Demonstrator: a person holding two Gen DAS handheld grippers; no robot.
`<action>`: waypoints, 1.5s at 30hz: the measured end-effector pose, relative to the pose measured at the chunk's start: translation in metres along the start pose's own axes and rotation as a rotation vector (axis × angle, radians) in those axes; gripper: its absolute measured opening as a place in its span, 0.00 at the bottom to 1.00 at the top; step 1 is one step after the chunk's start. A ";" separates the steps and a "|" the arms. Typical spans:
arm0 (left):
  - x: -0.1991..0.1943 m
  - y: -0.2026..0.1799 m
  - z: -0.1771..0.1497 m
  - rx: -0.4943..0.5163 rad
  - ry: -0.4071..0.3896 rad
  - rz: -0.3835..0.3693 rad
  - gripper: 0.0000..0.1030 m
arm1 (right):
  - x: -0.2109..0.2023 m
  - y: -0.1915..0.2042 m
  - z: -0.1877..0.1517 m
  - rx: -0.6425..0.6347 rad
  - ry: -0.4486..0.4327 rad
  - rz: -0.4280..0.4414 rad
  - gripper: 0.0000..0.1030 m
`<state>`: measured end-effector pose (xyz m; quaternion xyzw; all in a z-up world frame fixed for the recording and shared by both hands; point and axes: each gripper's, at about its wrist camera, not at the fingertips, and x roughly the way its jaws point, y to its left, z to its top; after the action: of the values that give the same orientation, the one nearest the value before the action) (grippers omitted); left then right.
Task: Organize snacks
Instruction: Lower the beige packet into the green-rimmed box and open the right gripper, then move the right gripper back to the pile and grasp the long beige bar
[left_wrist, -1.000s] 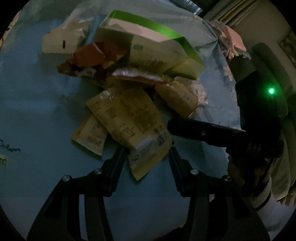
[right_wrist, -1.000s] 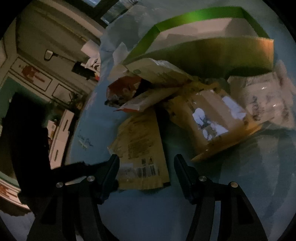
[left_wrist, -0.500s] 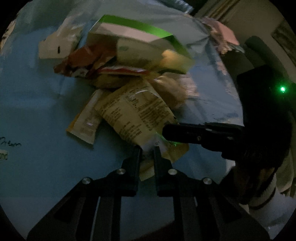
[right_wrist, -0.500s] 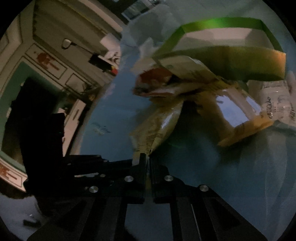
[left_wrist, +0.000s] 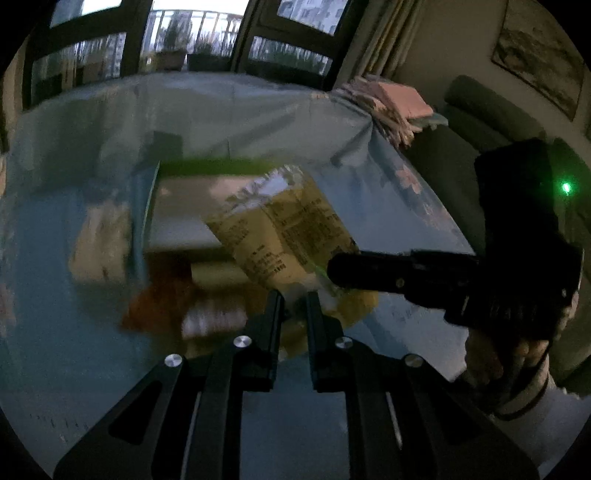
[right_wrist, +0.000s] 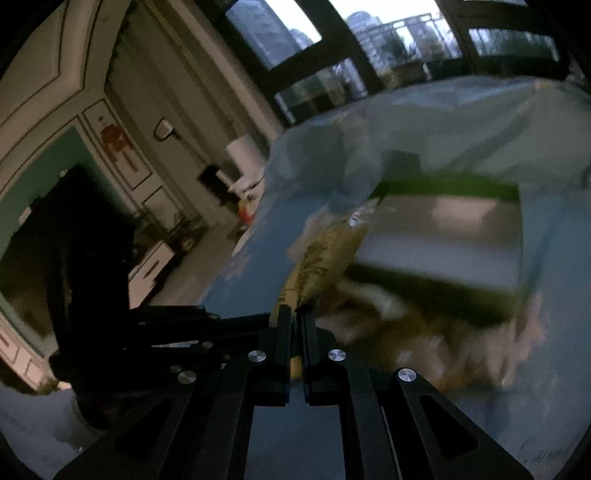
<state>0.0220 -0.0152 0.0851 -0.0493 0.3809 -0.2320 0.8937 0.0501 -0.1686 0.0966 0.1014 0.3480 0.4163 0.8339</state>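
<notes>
Both grippers lift one snack packet clear of the pile.
The blue-clothed table (left_wrist: 229, 110) and green-rimmed cardboard box (left_wrist: 184, 206) now sit lower in view than a second ago; the yellow printed foil packet (left_wrist: 280, 236) hangs above the box, its near edge pinched by the closed left gripper (left_wrist: 294, 295) and closed right gripper (right_wrist: 296, 314). Boxing likely follows.

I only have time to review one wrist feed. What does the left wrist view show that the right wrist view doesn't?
Left wrist only: a sofa, a stack of folded cloths, and the right gripper reaching in from the side.

Right wrist only: a panelled door and low white cabinets.

Both: the yellow snack packet pinched by both grippers, the green-edged box, and windows.
</notes>
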 end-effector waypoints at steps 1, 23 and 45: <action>0.008 0.004 0.012 0.007 -0.008 0.002 0.12 | 0.003 -0.006 0.011 -0.003 -0.016 -0.021 0.05; 0.108 0.057 0.077 -0.017 0.039 0.220 0.70 | 0.080 -0.125 0.048 0.244 -0.002 -0.310 0.52; 0.007 -0.004 0.010 0.077 -0.080 0.365 0.94 | -0.030 -0.043 -0.023 0.225 -0.104 -0.242 0.59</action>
<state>0.0319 -0.0231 0.0886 0.0457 0.3387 -0.0785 0.9365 0.0488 -0.2215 0.0748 0.1729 0.3586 0.2654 0.8781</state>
